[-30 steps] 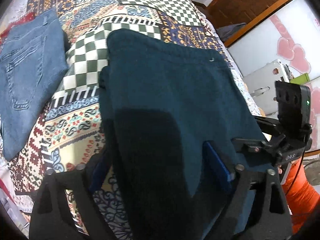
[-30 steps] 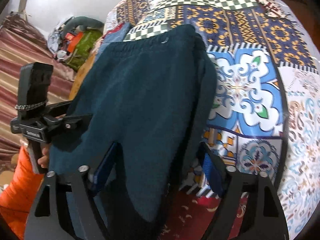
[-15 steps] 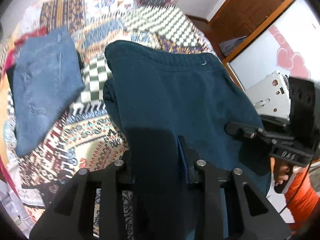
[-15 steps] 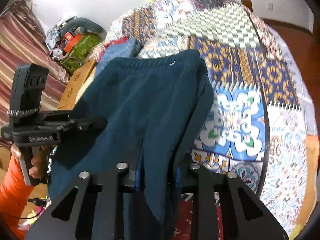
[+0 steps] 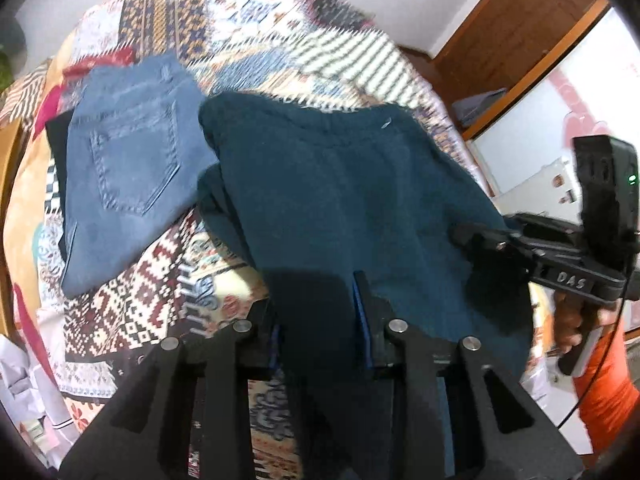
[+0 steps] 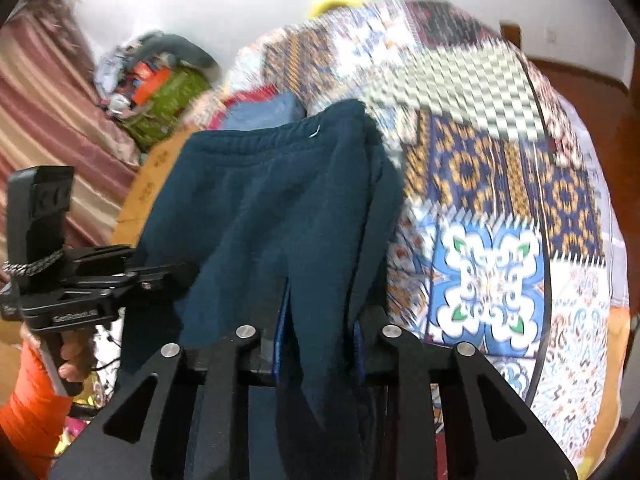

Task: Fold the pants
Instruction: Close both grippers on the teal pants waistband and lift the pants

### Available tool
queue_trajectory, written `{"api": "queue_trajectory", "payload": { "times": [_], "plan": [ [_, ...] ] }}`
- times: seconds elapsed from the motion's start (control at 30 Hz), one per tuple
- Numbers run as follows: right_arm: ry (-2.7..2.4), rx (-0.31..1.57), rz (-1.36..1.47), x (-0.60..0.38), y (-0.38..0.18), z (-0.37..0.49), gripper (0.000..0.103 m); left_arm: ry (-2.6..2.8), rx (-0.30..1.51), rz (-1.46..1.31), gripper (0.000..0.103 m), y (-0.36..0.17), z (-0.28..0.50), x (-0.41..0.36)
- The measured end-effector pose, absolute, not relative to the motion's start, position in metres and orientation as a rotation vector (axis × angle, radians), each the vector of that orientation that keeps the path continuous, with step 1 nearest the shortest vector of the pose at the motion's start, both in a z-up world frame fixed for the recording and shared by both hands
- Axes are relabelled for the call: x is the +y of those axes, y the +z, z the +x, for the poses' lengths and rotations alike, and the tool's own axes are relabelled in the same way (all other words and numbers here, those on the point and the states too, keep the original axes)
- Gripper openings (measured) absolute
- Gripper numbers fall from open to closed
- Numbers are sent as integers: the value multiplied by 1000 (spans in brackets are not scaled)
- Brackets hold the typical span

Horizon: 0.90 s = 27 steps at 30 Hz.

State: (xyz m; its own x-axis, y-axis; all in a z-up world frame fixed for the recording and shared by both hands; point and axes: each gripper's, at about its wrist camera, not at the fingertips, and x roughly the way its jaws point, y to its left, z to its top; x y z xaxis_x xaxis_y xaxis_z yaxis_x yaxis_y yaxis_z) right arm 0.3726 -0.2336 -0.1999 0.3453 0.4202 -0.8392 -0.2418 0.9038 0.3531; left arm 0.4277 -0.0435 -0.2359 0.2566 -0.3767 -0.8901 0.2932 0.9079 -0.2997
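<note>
Dark teal sweatpants (image 5: 344, 200) lie on the patchwork bedspread (image 5: 152, 292), waistband away from me, near end raised. My left gripper (image 5: 316, 320) is shut on the near edge of the sweatpants at their left side. My right gripper (image 6: 320, 320) is shut on the near edge at their right side; the same sweatpants (image 6: 272, 216) fill the right wrist view. Each gripper shows in the other's view, the right one (image 5: 480, 240) and the left one (image 6: 168, 276), both at the cloth's edge.
Folded blue jeans (image 5: 124, 176) lie on the bedspread left of the sweatpants, over a dark garment. A green bag and clutter (image 6: 160, 92) sit beyond the bed's left side. A wooden door (image 5: 520, 32) and white cabinet stand on the right.
Both grippers closed from open onto the sweatpants' near edge and then lifted it; the views have pulled up and back, showing more of the bed.
</note>
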Motion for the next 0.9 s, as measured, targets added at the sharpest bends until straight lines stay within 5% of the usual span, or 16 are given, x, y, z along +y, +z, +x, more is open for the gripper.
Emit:
{"api": "queue_trajectory", "payload": {
  "times": [0.07, 0.17, 0.43, 0.53, 0.7, 0.9],
  "plan": [
    [411, 1164, 157, -238, -208, 376, 37, -465, 1243, -107, 33, -245, 432, -41],
    [425, 1185, 162, -250, -216, 377, 69, -467, 1254, -137, 41, -248, 433, -35],
    [615, 1310, 182, -236, -255, 392, 70, -480, 1285, -115, 54, -261, 433, -50],
    [669, 1329, 253, -233, -261, 403, 61, -470, 1291, -103, 50, -266, 436, -56],
    [619, 1246, 201, -223, -244, 396, 29, -471, 1248, -71, 34, -253, 438, -57],
    [569, 1086, 101, -199, -205, 389, 25, -446, 1111, -85, 31, -214, 426, -33]
  ]
}}
